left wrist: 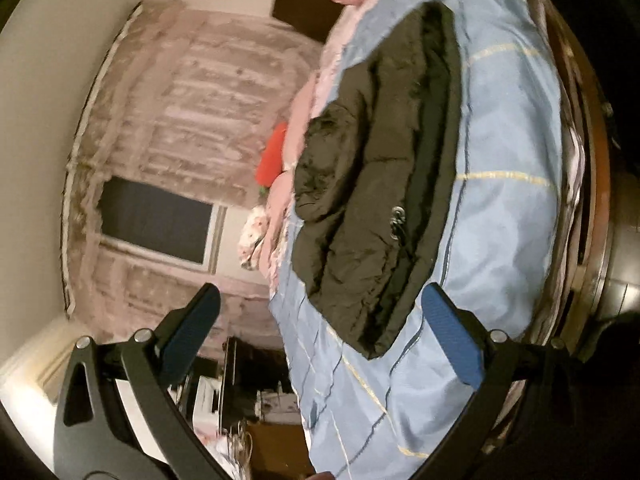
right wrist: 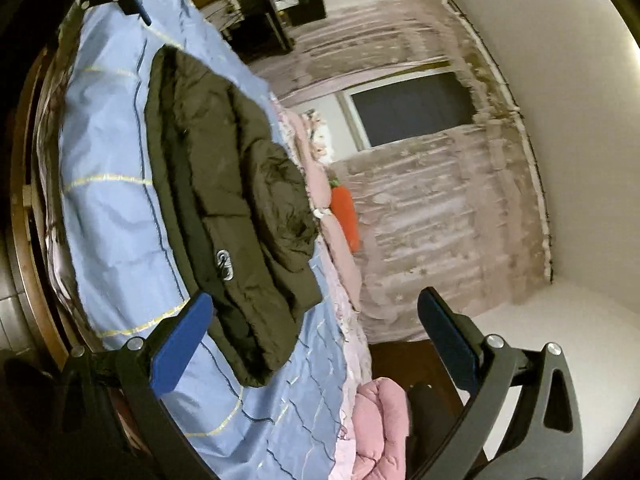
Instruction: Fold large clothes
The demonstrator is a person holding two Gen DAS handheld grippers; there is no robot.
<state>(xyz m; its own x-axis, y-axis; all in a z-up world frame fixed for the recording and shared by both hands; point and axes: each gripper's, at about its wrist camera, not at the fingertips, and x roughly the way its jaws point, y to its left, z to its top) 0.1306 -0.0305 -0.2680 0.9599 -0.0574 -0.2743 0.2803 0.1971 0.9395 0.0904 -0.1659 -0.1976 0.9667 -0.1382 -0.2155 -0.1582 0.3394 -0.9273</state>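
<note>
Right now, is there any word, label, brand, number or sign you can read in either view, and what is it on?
None legible.
Dark jacket: a small pale emblem near its zip edge, too blurred to read.
Blue bedspread: only stripes, no text.

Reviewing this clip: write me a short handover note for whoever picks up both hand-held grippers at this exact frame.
Left hand-held gripper: open, empty, held above the near end of the jacket.
Right hand-held gripper: open, empty, also off the cloth.
The dark puffer jacket lies on the blue bedspread, looking already folded into a long bundle, zipper pull showing on top. A pink quilt is bunched at the bed's edge; an orange carrot plush lies beyond it.
Done: apparently a lengthwise fold. Left: probably grasp one end and fold the bundle shorter, then tidy.
</note>
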